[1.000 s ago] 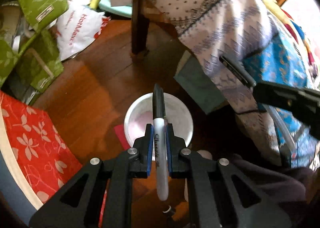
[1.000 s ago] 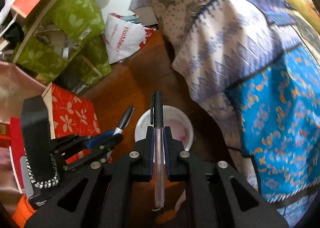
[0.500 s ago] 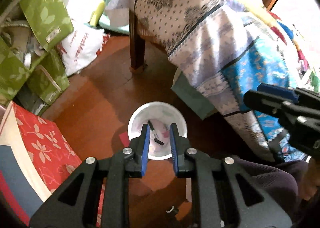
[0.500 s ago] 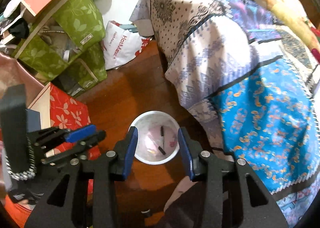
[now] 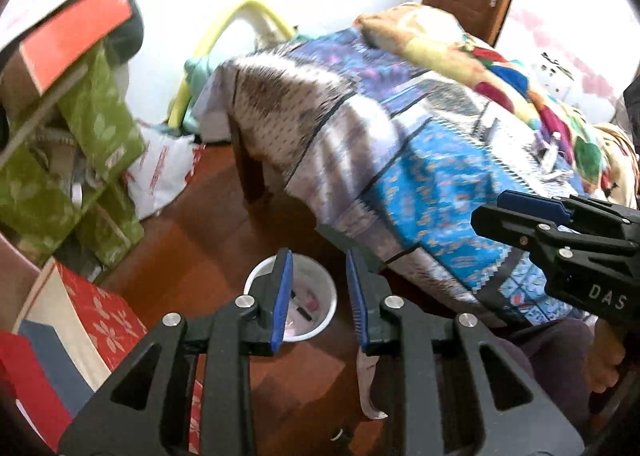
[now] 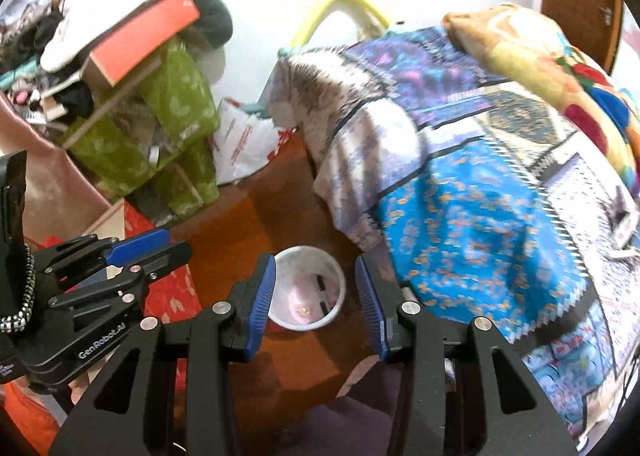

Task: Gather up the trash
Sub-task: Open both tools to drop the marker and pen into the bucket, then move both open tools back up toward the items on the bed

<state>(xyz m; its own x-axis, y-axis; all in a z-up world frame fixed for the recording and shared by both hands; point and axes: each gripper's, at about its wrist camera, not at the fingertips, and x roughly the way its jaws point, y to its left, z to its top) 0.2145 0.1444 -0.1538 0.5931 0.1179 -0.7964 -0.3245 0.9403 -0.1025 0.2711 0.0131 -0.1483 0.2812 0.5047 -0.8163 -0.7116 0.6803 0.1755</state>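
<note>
Cluttered bedroom, wooden floor (image 6: pixel 288 191), patterned bedspread (image 6: pixel 460 183) on your right. Your left gripper (image 5: pixel 319 294) spread wide, nothing between pads. Your right gripper (image 6: pixel 316 300) likewise gaping, empty. White bin (image 6: pixel 306 288) sits on floor straight below both tools, framed between fingers, well apart from them. Dark pens (image 6: pixel 322 292) lie inside bin with pinkish scraps, so that drop looks done. Further trash on bed: small bits near far edge, too blurred to name.

Left tool (image 5: pixel 319 296) and right tool (image 6: pixel 316 302) both gape, holding nothing.
</note>
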